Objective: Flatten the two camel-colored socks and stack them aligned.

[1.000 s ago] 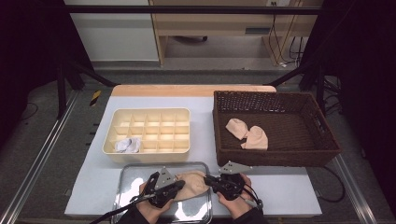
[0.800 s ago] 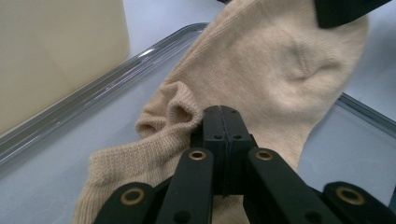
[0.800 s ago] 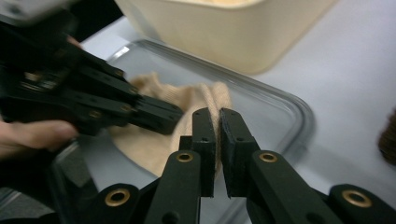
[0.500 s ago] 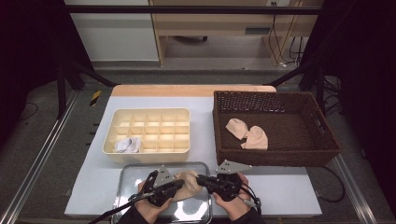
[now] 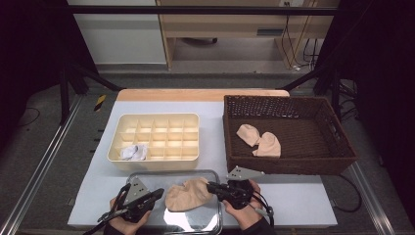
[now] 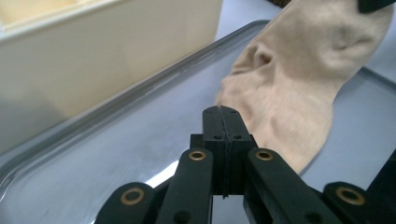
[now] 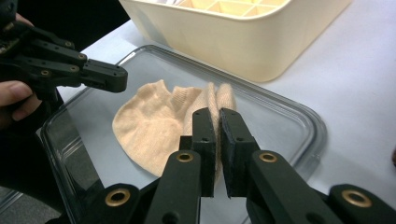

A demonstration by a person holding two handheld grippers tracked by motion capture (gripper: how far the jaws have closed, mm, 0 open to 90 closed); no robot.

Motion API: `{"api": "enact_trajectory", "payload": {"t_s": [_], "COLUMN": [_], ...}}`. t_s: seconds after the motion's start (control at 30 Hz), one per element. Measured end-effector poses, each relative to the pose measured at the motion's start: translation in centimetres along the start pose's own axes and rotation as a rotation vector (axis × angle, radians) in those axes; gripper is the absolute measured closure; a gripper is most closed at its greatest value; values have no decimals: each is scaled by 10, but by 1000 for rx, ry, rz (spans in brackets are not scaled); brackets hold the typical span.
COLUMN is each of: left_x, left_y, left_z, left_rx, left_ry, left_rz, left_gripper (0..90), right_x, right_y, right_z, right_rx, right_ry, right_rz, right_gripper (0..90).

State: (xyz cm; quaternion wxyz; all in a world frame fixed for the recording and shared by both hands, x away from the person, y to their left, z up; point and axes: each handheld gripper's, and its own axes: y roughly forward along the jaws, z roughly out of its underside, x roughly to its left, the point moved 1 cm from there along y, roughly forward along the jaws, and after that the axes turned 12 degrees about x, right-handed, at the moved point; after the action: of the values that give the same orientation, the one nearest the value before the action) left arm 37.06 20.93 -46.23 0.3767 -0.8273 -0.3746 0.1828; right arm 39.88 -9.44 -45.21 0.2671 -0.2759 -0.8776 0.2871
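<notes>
Pinching the beige sock [image 7: 159, 126] by its folded edge, the right gripper [image 7: 217, 116] has its jaws clamped on the fabric, with the sock lying on the clear tray [image 5: 215, 223] at the table's near edge. Left gripper [image 6: 223, 116] is clenched with nothing in it, sitting just beside the sock's other end. Past the tray are the cream divided box [image 5: 156, 164] and the wicker basket [image 5: 293, 161] holding two more socks [image 5: 259, 141].

The high view looks forward and down from above the person's side of the table, far enough to take in the whole metal tray [image 5: 215, 226]. Both gripper views sit low and close over that tray [image 6: 116, 130] [image 7: 299, 121], facing each other across it, and share its sock [image 5: 188, 194] [image 6: 299, 93] [image 7: 149, 126].
</notes>
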Motion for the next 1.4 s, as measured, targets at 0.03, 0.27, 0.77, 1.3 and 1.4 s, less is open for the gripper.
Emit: {"api": "enact_trajectory", "payload": {"t_s": [0.03, 0.27, 0.77, 1.3, 1.4], "left_x": [1, -6, -9, -7, -7], "left_y": [0, 12, 18, 17, 18], "left_z": [2, 7, 9, 9, 9], "left_rx": [5, 50, 70, 70, 74], "left_ry": [-7, 15, 26, 25, 25], "left_rz": [5, 9, 17, 10, 11], "left_gripper": [895, 895, 895, 895, 895], "right_x": [1, 12, 48, 55, 55], "right_y": [1, 7, 51, 89, 89], "right_z": [-1, -10, -28, -14, -14], "right_rx": [-2, 1, 70, 160, 154], "right_ry": [-6, -23, -109, -141, -137], "right_rz": [0, -19, -111, -109, -121], "right_gripper": [856, 856, 860, 835, 767]}}
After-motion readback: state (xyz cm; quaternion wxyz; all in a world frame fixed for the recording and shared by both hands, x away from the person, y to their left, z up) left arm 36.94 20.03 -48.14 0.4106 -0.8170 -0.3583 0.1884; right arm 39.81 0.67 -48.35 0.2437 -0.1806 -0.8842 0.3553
